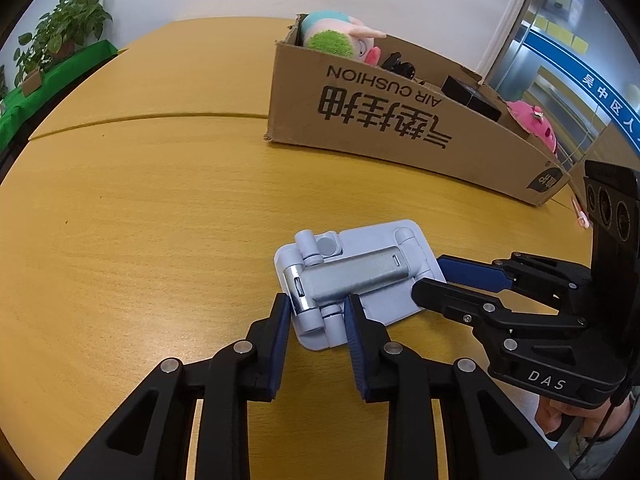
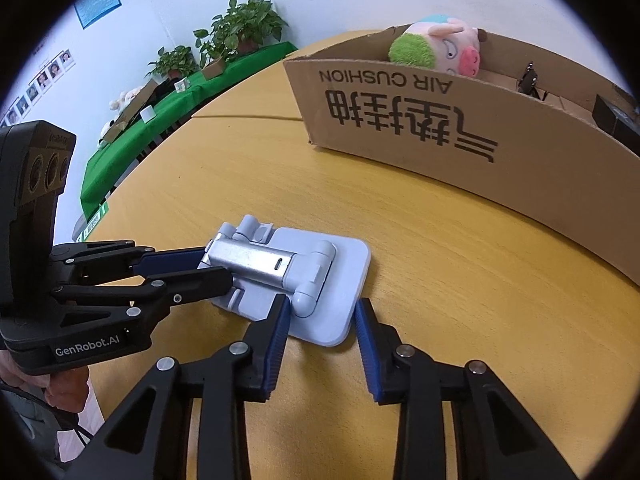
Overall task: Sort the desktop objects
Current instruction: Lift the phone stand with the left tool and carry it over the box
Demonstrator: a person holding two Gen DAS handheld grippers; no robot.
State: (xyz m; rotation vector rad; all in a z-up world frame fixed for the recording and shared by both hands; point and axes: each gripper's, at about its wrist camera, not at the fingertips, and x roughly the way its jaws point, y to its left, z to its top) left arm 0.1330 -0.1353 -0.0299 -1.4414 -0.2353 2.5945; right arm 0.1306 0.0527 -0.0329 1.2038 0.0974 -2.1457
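A folded light-blue phone stand [image 1: 360, 276] [image 2: 280, 264] with a silver arm lies flat on the wooden table [image 1: 160, 220]. My left gripper [image 1: 316, 304] [image 2: 216, 266] comes in from the stand's near end. Its blue pads lie against both sides of the silver arm's hinged end. My right gripper [image 2: 320, 308] [image 1: 427, 274] is at the stand's other end. One pad rests beside the hinge foot on the base plate, the other against the plate's short edge. Both grippers point steeply down and the stand rests on the table.
A long cardboard box [image 1: 380, 120] [image 2: 440, 140] stands behind the stand, holding a plush toy [image 1: 332, 36], a black box [image 1: 472, 98] and a pink plush [image 1: 532, 124]. Potted plants sit on a green-covered side table [image 2: 180, 92]. A person's hand [image 2: 60, 388] holds the left gripper.
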